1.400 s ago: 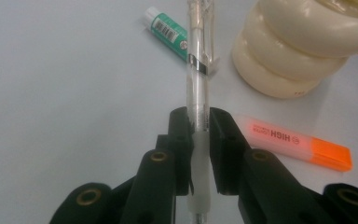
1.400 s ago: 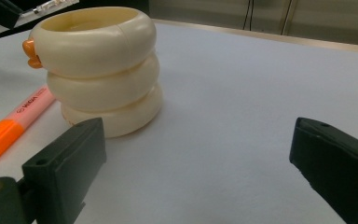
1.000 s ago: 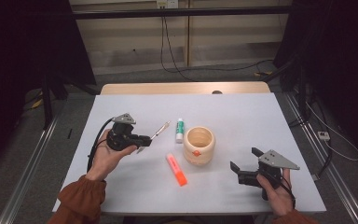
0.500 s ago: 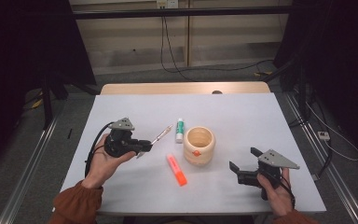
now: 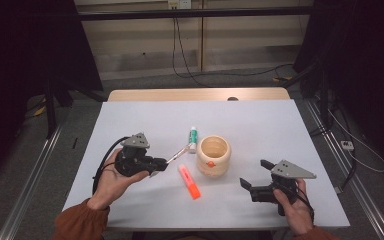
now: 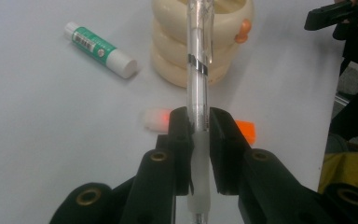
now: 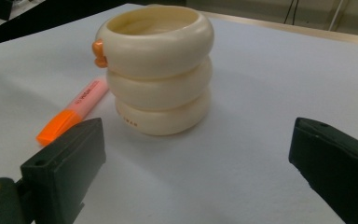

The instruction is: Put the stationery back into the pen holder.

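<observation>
Since the earlier frames the left gripper (image 5: 161, 164) has been carrying the clear pen (image 5: 179, 152) across the table (image 5: 260, 125) toward the cream holder (image 5: 213, 155), and the pen's far end is now reaching close to the holder's rim. The jaws are sitting nearly closed and are clamping the one pen between their pads, with its frosted grip section lying in the narrow gap and its clear barrel pointing straight out beyond the fingertips; in the left gripper view (image 6: 198, 122) the pen (image 6: 199, 56) is crossing in front of the holder (image 6: 200, 42). One orange highlighter (image 5: 189, 181) is lying on the table below and just past those fingertips, partly hidden behind them in the left gripper view (image 6: 154, 117). One glue stick (image 5: 193, 139) is resting beyond the fingertips, off to the side of the pen and beside the holder. The right gripper (image 5: 256, 175) is hovering with its jaws standing wide apart and gripping nothing; the single holder (image 7: 156, 70), built of three stacked rings, is standing ahead of its fingertips, well apart from them, with the highlighter (image 7: 72, 116) lying near one of them.
</observation>
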Available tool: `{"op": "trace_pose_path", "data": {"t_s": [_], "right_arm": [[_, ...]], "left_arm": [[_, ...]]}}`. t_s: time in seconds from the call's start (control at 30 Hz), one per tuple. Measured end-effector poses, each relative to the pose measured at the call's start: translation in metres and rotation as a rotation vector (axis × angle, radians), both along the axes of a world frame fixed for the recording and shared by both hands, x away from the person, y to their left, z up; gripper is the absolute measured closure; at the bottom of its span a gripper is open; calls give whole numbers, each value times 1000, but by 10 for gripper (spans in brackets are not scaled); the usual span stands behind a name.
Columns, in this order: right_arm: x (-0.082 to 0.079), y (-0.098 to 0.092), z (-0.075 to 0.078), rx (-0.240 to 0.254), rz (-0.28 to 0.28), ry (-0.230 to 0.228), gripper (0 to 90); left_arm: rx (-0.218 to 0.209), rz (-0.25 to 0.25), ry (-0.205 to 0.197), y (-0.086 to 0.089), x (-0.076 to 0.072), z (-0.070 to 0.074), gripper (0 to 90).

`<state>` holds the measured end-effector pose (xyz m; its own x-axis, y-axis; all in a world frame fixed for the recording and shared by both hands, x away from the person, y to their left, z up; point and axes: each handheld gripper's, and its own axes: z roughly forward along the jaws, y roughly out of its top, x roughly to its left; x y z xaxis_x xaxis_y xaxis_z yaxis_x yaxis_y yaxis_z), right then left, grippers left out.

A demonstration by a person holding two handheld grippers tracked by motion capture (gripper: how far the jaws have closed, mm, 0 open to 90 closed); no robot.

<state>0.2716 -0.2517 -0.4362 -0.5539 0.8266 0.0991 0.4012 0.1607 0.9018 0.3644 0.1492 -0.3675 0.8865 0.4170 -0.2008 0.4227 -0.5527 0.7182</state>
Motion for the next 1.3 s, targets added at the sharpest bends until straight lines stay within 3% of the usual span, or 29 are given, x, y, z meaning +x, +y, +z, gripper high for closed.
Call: {"op": "trace_pose_path", "data": {"t_s": [0.3,0.57,0.93,1.13,1.3], "right_arm": [[-2,8,7,-19,115,64,36],[-3,15,13,-90,195,107,38],[-6,22,16,-133,228,96,46],[-4,28,19,-140,274,128,52],[-3,28,18,-162,285,154,74]], "left_arm": [[19,-68,3,-16,-9,4,799],[44,-131,22,-33,-16,7,799],[88,-202,52,-52,-17,6,799],[109,-239,48,-67,-21,9,799],[145,-260,58,-79,-23,3,799]]}}
